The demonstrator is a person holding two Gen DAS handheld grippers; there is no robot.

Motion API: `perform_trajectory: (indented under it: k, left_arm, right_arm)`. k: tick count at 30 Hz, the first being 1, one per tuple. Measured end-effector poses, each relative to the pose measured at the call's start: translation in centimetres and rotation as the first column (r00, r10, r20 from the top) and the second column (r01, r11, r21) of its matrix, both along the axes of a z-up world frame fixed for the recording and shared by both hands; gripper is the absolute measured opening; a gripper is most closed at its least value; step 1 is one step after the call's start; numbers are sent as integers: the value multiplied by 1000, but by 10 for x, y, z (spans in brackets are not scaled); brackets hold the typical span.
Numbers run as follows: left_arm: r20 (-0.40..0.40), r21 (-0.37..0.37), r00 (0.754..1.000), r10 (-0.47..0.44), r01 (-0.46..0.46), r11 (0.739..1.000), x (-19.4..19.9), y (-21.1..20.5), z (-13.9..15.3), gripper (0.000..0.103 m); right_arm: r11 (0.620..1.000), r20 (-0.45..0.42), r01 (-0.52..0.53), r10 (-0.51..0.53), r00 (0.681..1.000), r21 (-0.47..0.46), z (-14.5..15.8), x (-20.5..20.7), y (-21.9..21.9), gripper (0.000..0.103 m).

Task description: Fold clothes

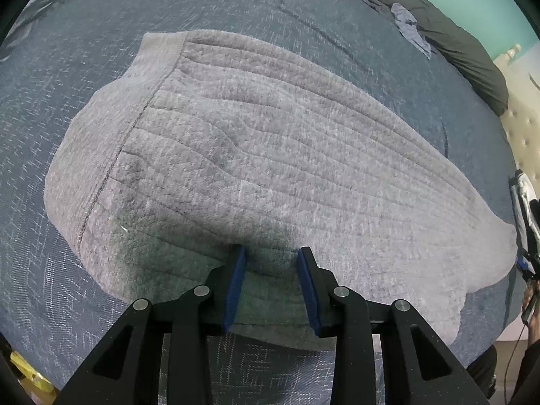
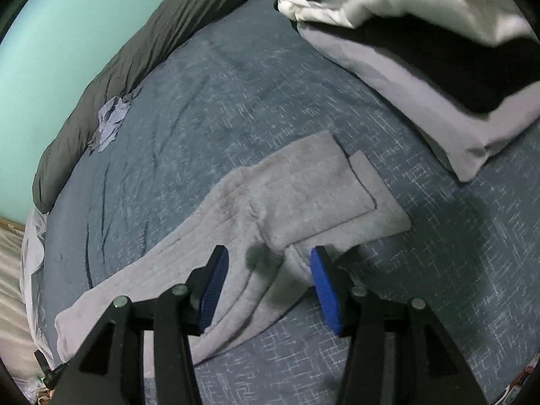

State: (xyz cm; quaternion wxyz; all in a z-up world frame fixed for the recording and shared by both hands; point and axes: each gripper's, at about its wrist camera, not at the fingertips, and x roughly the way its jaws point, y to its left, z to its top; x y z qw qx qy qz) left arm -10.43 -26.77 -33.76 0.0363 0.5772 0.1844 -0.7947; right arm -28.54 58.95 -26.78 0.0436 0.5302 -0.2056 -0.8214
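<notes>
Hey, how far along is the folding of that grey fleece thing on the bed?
Done: the grey ribbed fleece garment lies on the blue patterned bedspread, one part already doubled over itself.
In hand: nothing gripped; the left gripper and right gripper both hover open over its near edge.
Left: further folds, then probably adding it to the folded pile.

Both grippers' jaws apart

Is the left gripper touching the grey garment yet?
Cannot tell. In the left wrist view the left gripper has open jaws over the garment edge; no contact or gap shows.
</notes>
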Motion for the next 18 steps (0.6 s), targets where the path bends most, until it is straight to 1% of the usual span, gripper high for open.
perform_trajectory:
  k: [5, 10, 13, 16, 18]
  left_arm:
    - [9, -2, 1000, 1, -1, 1000, -1, -1, -1, 35]
    - [15, -9, 1000, -5, 5, 1000, -3, -2, -1, 36]
    - [18, -9, 1000, -3, 3, 1000, -4, -3, -3, 36]
    - [19, -13, 1000, -1, 2, 1000, -4, -3, -4, 36]
    - [20, -15, 1000, -5, 5, 1000, -5, -3, -4, 36]
  right_arm:
    - [1000, 18, -16, 15, 1000, 10, -6, -7, -2, 51]
    - [1000, 7, 12, -12, 1000, -7, -5, -15, 6, 51]
    - [999, 50, 27, -26, 998, -30, -13, -20, 10, 51]
    - [994, 85, 72, -65, 994, -81, -24, -17, 17, 52]
    - [988, 109, 102, -90, 990, -114, -32, -16, 21, 53]
